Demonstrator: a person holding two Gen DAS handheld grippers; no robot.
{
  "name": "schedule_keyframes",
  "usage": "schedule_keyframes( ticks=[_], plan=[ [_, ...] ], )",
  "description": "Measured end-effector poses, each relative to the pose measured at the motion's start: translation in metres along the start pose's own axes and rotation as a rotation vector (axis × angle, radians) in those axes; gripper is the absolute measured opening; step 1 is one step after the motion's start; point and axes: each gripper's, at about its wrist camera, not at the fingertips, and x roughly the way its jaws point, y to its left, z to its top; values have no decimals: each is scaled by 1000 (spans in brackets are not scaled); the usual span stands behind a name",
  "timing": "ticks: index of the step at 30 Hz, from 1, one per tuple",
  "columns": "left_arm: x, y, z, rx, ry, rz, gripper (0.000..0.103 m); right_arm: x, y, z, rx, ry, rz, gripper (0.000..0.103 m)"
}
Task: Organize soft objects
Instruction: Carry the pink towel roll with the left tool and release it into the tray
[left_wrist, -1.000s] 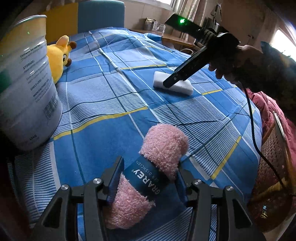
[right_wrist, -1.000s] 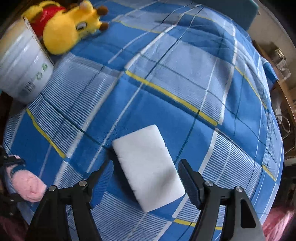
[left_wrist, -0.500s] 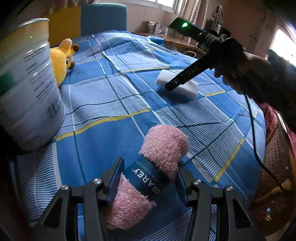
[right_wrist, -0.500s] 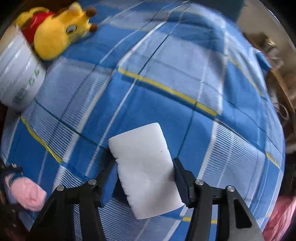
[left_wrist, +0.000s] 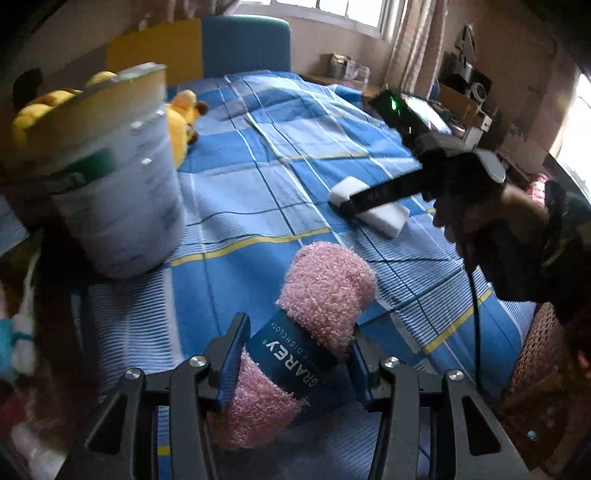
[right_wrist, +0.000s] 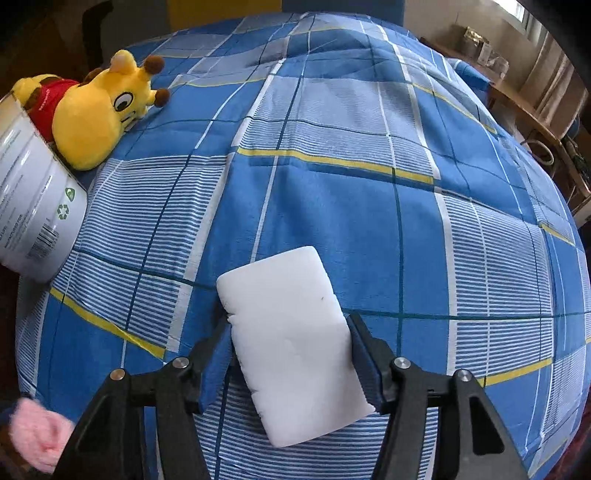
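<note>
My left gripper (left_wrist: 297, 332) is shut on a pink fluffy dishcloth roll (left_wrist: 325, 280) with a dark blue paper band, held just above the blue plaid bedcover (left_wrist: 258, 192). The roll also shows at the lower left edge of the right wrist view (right_wrist: 37, 435). A white sponge block (right_wrist: 291, 332) lies flat on the cover. My right gripper (right_wrist: 288, 325) points down over it, jaws opening slightly, with the sponge between them and both pads touching its long sides. In the left wrist view one right finger (left_wrist: 384, 190) crosses the sponge (left_wrist: 388, 218).
A yellow giraffe plush (right_wrist: 92, 122) in a red shirt lies at the far left beside a big white can (right_wrist: 29, 206). A person's hand (left_wrist: 480, 214) holds the right gripper. A wicker basket (left_wrist: 535, 369) stands off the bed's right edge.
The right jaws closed in from wide apart onto the sponge's sides, and the gripper rolled. My left gripper rose a little with the pink roll and drew nearer the white can.
</note>
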Motion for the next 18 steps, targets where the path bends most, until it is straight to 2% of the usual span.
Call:
schedule_keyframes(
  ticks=[7,11,18],
  plan=[
    [-38,8,-5,-29,-62,43,50,-4,-3,-4,-3,-33,-8,63],
    [-59,19,-8,-63,-99,78,50,-5,7,-23,8,-37,-6,63],
    [-93,46,-15,-127,-155,164,50,-5,1,-8,20,-49,-17,65]
  ],
)
